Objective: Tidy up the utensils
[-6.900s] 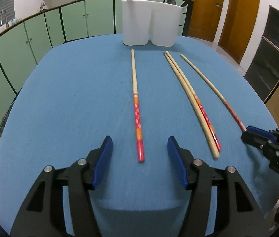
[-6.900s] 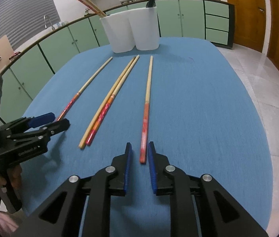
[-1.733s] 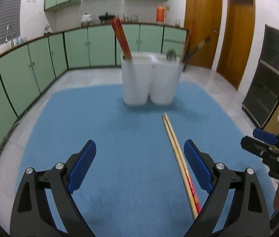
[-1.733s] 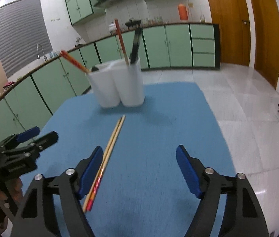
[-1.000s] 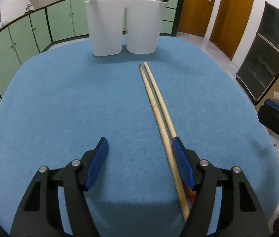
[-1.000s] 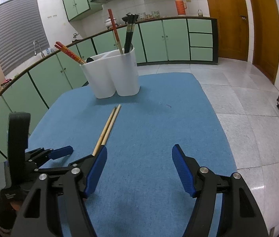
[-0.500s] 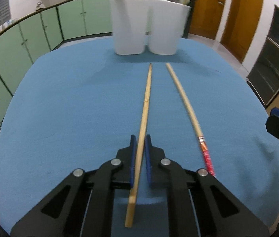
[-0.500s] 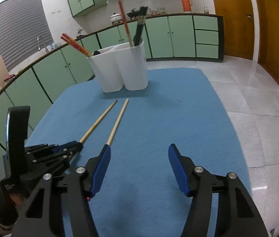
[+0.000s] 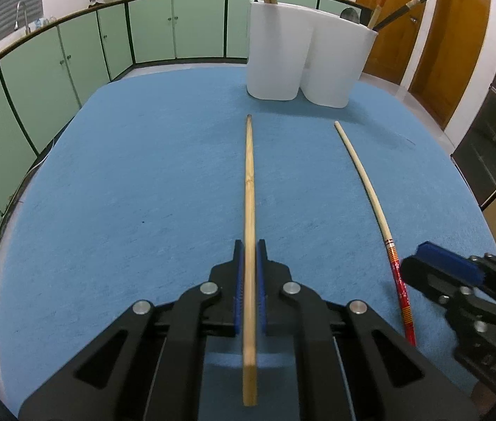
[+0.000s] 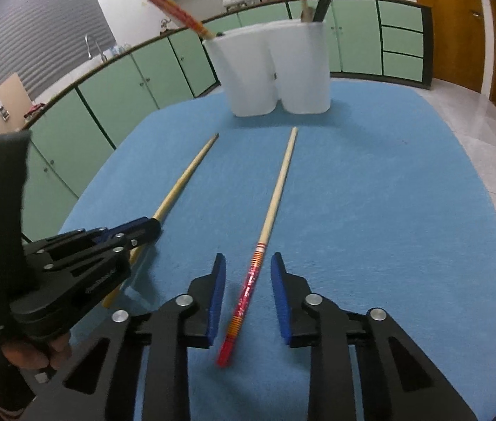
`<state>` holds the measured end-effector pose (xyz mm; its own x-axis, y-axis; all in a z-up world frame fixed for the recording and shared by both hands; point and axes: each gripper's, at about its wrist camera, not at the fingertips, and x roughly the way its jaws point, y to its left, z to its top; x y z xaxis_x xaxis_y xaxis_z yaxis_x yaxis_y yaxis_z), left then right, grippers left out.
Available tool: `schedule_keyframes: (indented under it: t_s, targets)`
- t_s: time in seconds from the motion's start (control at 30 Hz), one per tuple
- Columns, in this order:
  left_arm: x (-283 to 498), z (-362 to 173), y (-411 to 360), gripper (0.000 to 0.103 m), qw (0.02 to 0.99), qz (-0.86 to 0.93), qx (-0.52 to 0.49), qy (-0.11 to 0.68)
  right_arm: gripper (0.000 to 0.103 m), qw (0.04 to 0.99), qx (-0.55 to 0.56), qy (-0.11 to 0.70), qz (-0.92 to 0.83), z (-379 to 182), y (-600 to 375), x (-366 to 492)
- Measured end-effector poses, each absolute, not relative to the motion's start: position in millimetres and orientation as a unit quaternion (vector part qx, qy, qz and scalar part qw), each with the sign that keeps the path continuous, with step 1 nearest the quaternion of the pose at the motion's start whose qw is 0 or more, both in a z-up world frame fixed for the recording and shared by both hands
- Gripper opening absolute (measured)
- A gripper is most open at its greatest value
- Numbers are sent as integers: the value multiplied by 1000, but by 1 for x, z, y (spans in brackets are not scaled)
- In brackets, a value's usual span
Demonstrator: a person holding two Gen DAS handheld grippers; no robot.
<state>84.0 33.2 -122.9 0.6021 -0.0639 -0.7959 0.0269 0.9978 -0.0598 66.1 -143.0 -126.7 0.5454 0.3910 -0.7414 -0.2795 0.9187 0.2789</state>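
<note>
Plain chopstick (image 9: 249, 189) is clamped in left gripper (image 9: 249, 301); red-handled chopstick (image 10: 248, 282) lies on cloth between closing right gripper (image 10: 248, 301) jaws, ungripped. Holder (image 9: 304, 52) at 12 o'clock; both remain unstowed.

A: Left gripper (image 9: 248, 291)? Landmark: white holder (image 9: 304, 52).
B: Clamped on plain chopstick (image 9: 249, 189), aimed at holder.
A: Right gripper (image 10: 248, 294)?
B: Jaws closing around red-ended chopstick (image 10: 265, 235), pads not touching. Also faces holder.
</note>
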Motion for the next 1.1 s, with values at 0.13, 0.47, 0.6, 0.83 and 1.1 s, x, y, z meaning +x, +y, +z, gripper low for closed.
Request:
schedule_keyframes:
  t_s: [0.13,0.47,0.6,0.83,1.1]
  targets:
    - [83,-124,34,6,894,-27,-22,446,13,871,63,450,184,-137,-140,73]
    - [88,-124,23,6,895,-35,-21,443,6,883,59,446,138,-135,-158,71]
    - [91,-127,15,6,895,-38,-16,443,6,884,71,447,116,-136,-174,74]
    - [88,-127,15,9,896,-49,-14,441,9,886,87,435,137,-134,-181,66]
    - [56,-127,23,35,900,-52,-2,434,17,883,73,438,150,-135,-194,31]
